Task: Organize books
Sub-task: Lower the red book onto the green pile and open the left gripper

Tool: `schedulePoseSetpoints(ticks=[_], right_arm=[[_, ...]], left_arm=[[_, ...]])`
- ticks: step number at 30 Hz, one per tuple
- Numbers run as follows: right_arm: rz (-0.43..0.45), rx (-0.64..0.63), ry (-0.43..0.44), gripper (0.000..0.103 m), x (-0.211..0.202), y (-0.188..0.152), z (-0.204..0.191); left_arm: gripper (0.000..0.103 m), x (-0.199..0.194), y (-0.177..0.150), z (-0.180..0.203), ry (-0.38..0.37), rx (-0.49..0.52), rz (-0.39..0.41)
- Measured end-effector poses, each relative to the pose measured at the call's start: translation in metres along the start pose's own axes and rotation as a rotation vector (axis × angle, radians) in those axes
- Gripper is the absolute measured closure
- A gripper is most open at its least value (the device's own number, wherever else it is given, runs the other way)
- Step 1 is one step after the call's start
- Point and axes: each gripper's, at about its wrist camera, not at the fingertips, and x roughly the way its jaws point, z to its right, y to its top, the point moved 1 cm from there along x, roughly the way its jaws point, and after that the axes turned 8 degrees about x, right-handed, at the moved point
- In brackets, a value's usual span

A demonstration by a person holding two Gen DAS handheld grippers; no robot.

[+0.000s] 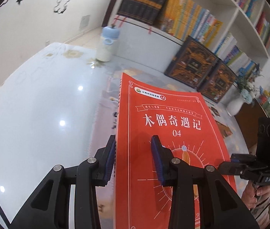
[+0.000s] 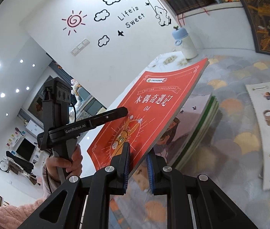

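Note:
A red paperback (image 1: 163, 126) with white Chinese title and "04" is held up above the table by both grippers. My left gripper (image 1: 134, 139) is shut on its spine edge, one pad behind the book and one on the cover. My right gripper (image 2: 137, 150) is shut on the lower edge of the same red paperback (image 2: 154, 103), which tilts up to the right. The left gripper's finger (image 2: 116, 114) shows at the book's left side. Under the book a stack of thin books (image 2: 198, 126) lies on the table. A white picture book (image 2: 268, 133) lies flat at the right.
A white bottle with a blue cap (image 1: 107, 43) stands at the table's far end. Two dark ornate boxed books (image 1: 201, 68) lean against a filled bookshelf (image 1: 192, 21). A white vase with flowers (image 1: 236, 103) stands to the right. A patterned cloth (image 2: 240, 72) covers the table.

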Motion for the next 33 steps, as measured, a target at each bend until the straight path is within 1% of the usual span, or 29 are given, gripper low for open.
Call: schedulePoseSetpoints(ticks=[3, 8, 12, 15, 17, 20, 23, 26, 28, 33], right_arm=[[-0.016, 0.015, -0.006, 0.087, 0.016, 0.003, 0.004], [-0.035, 0.054, -0.012, 0.087, 0.030, 0.001, 0.016], [-0.053, 0.085, -0.018, 0.087, 0.037, -0.002, 0.027], [-0.056, 0.112, -0.036, 0.087, 0.042, -0.004, 0.034], [-0.067, 0.123, -0.050, 0.087, 0.046, -0.006, 0.036], [-0.063, 0.134, -0.048, 0.087, 0.047, -0.007, 0.038], [-0.057, 0.128, -0.069, 0.087, 0.047, -0.007, 0.036], [-0.056, 0.119, -0.081, 0.086, 0.047, -0.009, 0.032], [-0.058, 0.121, -0.078, 0.086, 0.048, -0.009, 0.033], [-0.069, 0.132, -0.069, 0.085, 0.050, -0.008, 0.034]], left_arm=[[0.070, 0.011, 0.000, -0.009, 0.018, -0.007, -0.013], [0.071, 0.026, -0.003, -0.022, -0.002, -0.043, -0.035], [0.071, 0.033, -0.005, -0.022, 0.014, -0.036, -0.049], [0.071, 0.036, -0.007, -0.024, 0.002, -0.042, -0.050], [0.071, 0.036, -0.007, -0.023, 0.007, -0.038, -0.051], [0.070, 0.035, -0.006, -0.021, 0.040, -0.018, -0.045], [0.070, 0.034, -0.005, -0.019, 0.084, 0.001, -0.042], [0.070, 0.033, -0.006, -0.019, 0.097, 0.001, -0.041], [0.068, 0.030, -0.006, -0.018, 0.113, 0.003, -0.033], [0.068, 0.022, -0.006, -0.010, 0.123, 0.013, -0.032]])
